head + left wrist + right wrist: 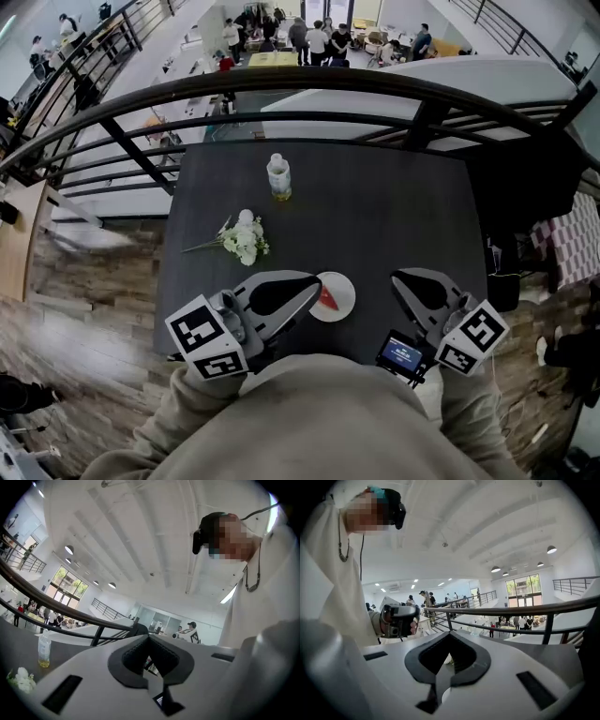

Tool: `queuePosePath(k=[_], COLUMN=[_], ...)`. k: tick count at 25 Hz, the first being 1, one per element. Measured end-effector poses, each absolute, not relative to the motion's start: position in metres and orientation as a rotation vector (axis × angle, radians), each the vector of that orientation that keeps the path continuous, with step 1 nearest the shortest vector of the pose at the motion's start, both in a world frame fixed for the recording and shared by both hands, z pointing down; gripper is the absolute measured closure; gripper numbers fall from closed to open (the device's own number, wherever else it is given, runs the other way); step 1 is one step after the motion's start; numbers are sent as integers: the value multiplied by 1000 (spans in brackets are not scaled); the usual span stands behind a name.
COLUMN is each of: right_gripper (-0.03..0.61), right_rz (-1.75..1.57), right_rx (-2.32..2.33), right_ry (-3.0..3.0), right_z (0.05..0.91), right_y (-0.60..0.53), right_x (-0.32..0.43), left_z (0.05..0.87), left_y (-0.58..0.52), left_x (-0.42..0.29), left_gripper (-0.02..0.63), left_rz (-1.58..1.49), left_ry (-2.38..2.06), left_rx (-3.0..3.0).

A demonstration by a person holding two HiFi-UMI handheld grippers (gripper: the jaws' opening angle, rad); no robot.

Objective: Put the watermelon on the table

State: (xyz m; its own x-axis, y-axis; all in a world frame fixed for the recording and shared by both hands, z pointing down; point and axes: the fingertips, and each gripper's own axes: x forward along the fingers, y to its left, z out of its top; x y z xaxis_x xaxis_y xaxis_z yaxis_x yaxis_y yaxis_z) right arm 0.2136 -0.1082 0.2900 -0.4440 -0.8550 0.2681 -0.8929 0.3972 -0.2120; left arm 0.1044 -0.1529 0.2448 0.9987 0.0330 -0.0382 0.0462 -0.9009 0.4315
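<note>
Standing beyond the watermelon (327, 298): flowers (245, 238), bottle (278, 178), railing (375, 89).

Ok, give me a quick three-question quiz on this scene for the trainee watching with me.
1. True or false: the watermelon slice lies on the white plate on the dark table.
2. Which thing on the table stands nearest the railing? A) bottle B) flowers C) white plate
3. Fill in: the jaws of the left gripper and the right gripper are both ____.
Key: 1 true; 2 A; 3 shut, with nothing between them.
</note>
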Motion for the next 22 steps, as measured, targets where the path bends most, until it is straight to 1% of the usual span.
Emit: queuePosePath(k=[6, 22], right_gripper=[565, 565], right_rz=[427, 437], right_rx=[1603, 1558], right_ry=[-2556, -2552], right_z=[268, 275], right_y=[-102, -105], right_x=[206, 186], left_z=[240, 248], left_y=[-147, -139], left_x=[109, 99], left_gripper=[609, 609], left_rz=[-45, -24], left_ry=[92, 100], left_rx=[2710, 2698])
